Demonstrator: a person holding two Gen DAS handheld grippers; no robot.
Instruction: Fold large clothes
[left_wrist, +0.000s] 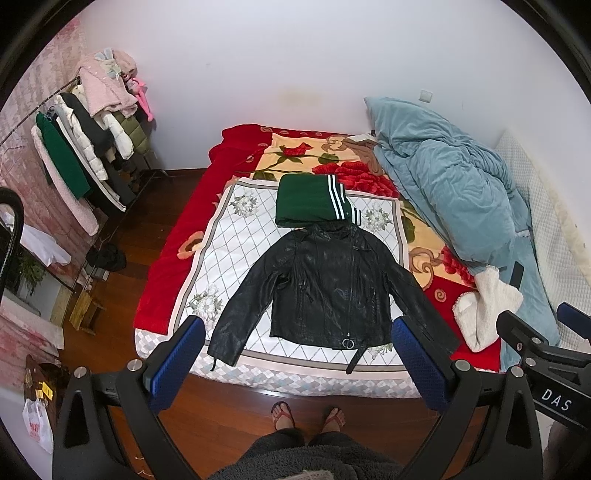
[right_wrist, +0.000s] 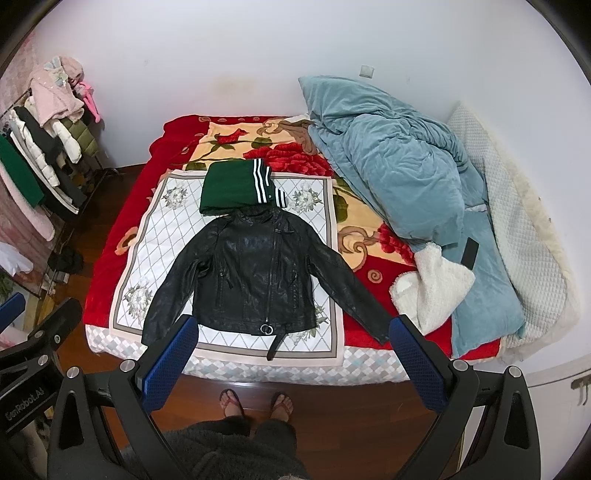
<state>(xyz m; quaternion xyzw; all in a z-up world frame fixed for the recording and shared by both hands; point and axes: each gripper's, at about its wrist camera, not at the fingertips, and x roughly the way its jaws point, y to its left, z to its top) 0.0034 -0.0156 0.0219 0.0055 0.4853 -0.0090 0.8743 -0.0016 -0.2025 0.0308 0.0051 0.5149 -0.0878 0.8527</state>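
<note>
A black leather jacket (left_wrist: 325, 288) lies flat, front up, sleeves spread, on a white diamond-pattern cloth (left_wrist: 229, 236) at the foot of the bed; it also shows in the right wrist view (right_wrist: 255, 277). A folded green garment with white stripes (left_wrist: 310, 201) lies just beyond its collar, also in the right wrist view (right_wrist: 232, 188). My left gripper (left_wrist: 297, 363) is open and empty, held above the bed's foot edge. My right gripper (right_wrist: 293, 363) is open and empty, at the same height; its body shows at the right of the left wrist view (left_wrist: 546, 354).
A crumpled blue duvet (right_wrist: 391, 166) and a white fleece item (right_wrist: 432, 291) lie on the bed's right side, with a dark phone (right_wrist: 470, 253). A clothes rack (left_wrist: 85, 147) with hanging coats stands at the left. The person's feet (left_wrist: 308, 415) stand on the wood floor.
</note>
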